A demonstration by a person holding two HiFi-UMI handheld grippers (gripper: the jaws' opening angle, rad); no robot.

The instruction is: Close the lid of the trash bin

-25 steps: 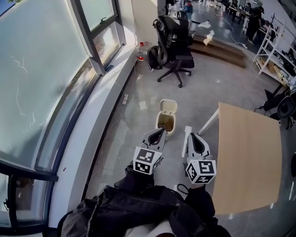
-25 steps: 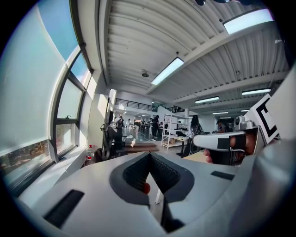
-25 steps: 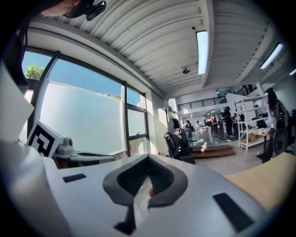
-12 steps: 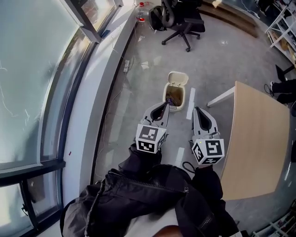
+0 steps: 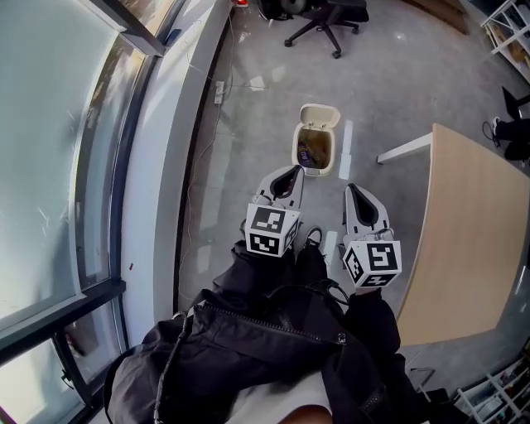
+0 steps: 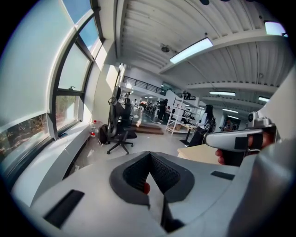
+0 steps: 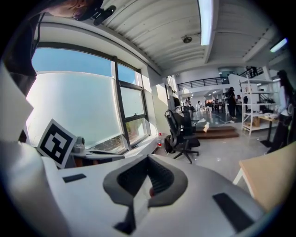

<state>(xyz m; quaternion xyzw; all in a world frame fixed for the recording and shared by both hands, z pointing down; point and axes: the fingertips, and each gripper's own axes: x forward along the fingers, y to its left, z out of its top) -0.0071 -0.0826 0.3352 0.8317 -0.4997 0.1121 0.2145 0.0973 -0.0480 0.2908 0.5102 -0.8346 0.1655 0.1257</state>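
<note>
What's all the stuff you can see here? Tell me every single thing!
bin: one, cream, lid up, on the floor ahead of the claws
table: one, wood top, right of the bin
chair: one, black, far beyond the bin
bottle: one, red cap, by the window
bag: one, dark, beside the chair
window: big, pale, along the left
shelves: white, far back
jacket: one, black, on the person
left claw: white, shut, empty
right claw: white, shut, empty

no text, no labels (none legible)
</note>
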